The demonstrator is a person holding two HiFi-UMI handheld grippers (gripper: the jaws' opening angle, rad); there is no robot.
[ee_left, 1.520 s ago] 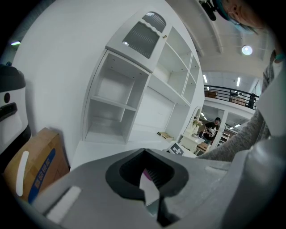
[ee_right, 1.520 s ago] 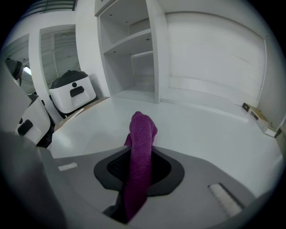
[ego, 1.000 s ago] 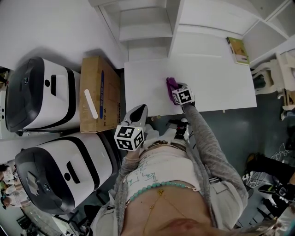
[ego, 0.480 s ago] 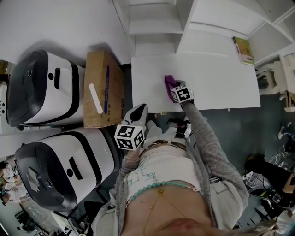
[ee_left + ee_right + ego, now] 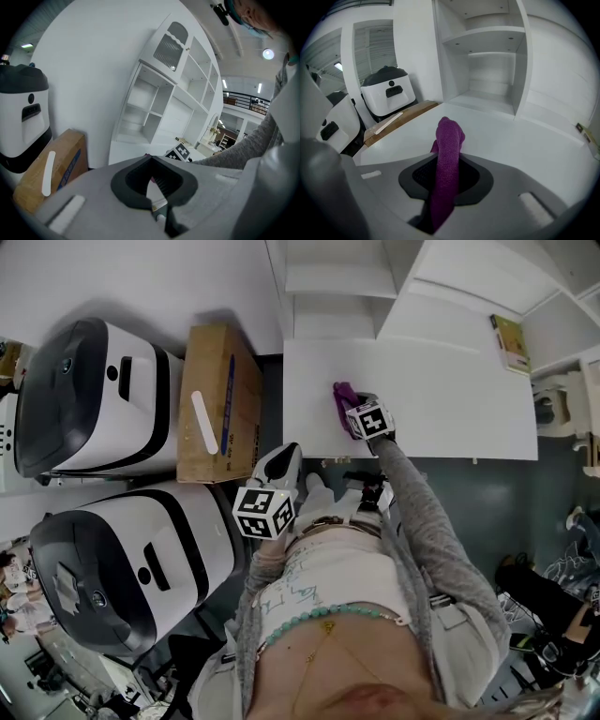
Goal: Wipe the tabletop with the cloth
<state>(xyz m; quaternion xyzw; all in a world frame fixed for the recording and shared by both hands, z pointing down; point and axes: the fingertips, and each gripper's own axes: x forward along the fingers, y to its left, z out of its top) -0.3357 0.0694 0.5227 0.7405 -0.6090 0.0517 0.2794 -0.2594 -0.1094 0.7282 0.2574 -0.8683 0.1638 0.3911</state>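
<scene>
Firmly clamped: purple cloth near the table's front edge

Over the white table [image 5: 450, 399], toward its left end, the right hand-held gripper [image 5: 351, 412] has its jaws closed on the purple cloth [image 5: 341, 397], which sticks out past them above the table. The left hand-held gripper [image 5: 284, 457] is off the table, just beyond its front-left corner, jaws drawn together with nothing between them. A cardboard box [image 5: 220, 395] lies left of the table

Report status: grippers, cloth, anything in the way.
Right gripper shut on purple cloth, over tabletop. Left gripper shut, empty, held off table. Only obstacle: book at far right corner.
</scene>
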